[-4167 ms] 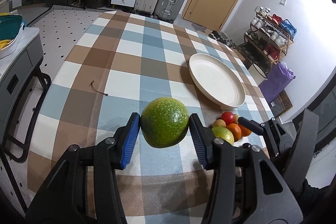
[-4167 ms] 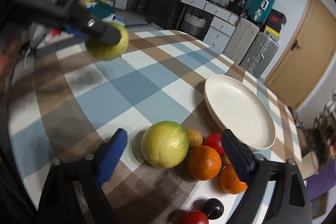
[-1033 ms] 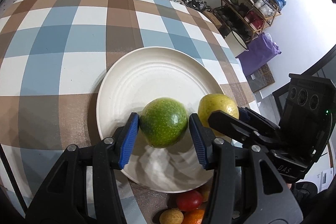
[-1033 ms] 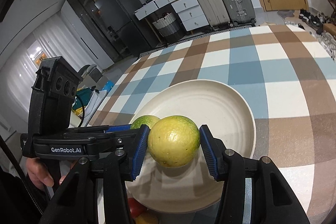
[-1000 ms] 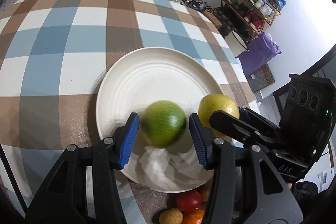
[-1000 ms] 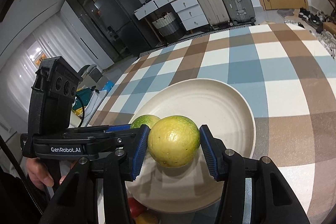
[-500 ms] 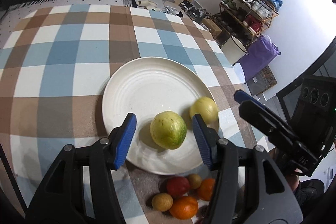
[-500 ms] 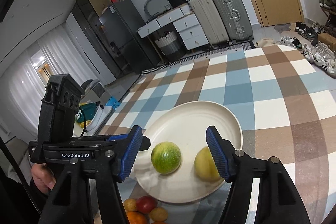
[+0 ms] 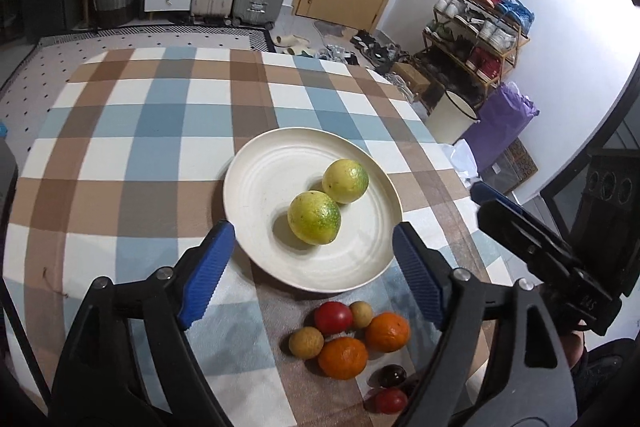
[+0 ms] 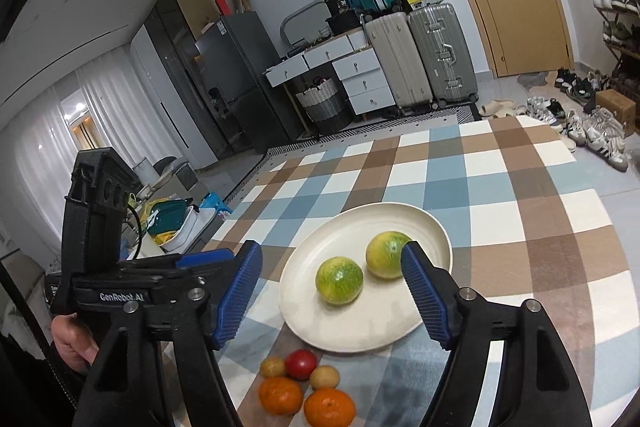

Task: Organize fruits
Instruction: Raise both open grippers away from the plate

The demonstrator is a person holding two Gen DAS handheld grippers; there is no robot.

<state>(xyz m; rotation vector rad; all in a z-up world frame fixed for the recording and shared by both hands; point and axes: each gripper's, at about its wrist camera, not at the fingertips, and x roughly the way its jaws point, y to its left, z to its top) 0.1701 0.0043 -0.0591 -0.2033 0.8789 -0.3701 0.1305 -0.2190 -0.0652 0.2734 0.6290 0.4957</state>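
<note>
Fruit waits in two places. Our left gripper hangs open and empty; just below it the loose pile lies on the cloth, nearer than the plate with two limes. Our right gripper, also open, hovers alongside.

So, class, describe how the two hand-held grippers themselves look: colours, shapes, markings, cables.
Each gripper, the left gripper and the right gripper, has a black angular plastic frame with silver screws and two ribbed blue finger pads. The right wrist view shows the left one's side: white "GenRobot.AI" lettering, a boxy black upright block with round holes, a thin dark cable beside it, and a bare hand in a dark sleeve.
</note>
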